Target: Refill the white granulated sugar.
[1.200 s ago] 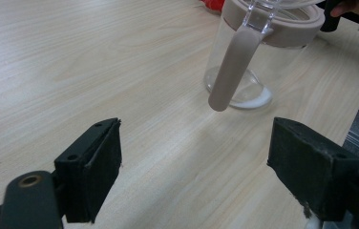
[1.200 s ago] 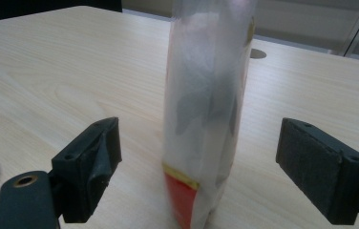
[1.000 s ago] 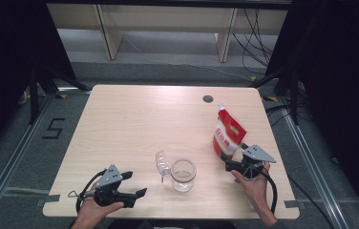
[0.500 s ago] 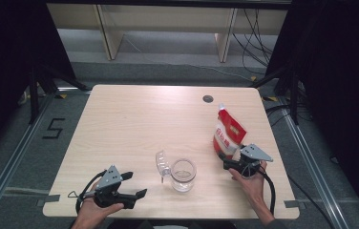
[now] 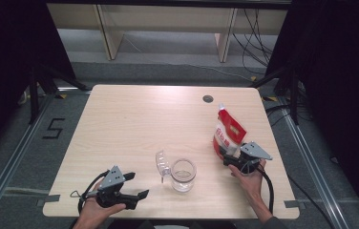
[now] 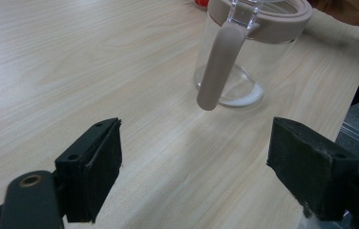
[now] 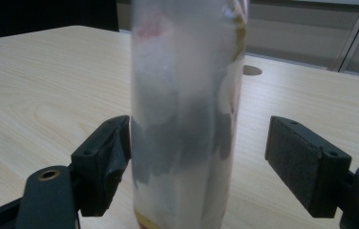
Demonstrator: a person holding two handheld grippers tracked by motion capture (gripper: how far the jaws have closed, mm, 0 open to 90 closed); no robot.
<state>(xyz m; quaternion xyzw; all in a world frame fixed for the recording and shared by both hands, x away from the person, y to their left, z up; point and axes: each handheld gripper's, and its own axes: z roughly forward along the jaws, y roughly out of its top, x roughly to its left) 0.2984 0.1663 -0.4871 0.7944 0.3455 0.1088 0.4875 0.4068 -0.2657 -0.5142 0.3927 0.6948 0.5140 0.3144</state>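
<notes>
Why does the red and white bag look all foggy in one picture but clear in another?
In the right gripper view, the red and white pouch stands so close to the camera, between the open jaws, that it is out of focus and blurs to grey. In the high view the same pouch is far enough off to look sharp. In the left gripper view, the clear glass jar looks fairly crisp.
</notes>
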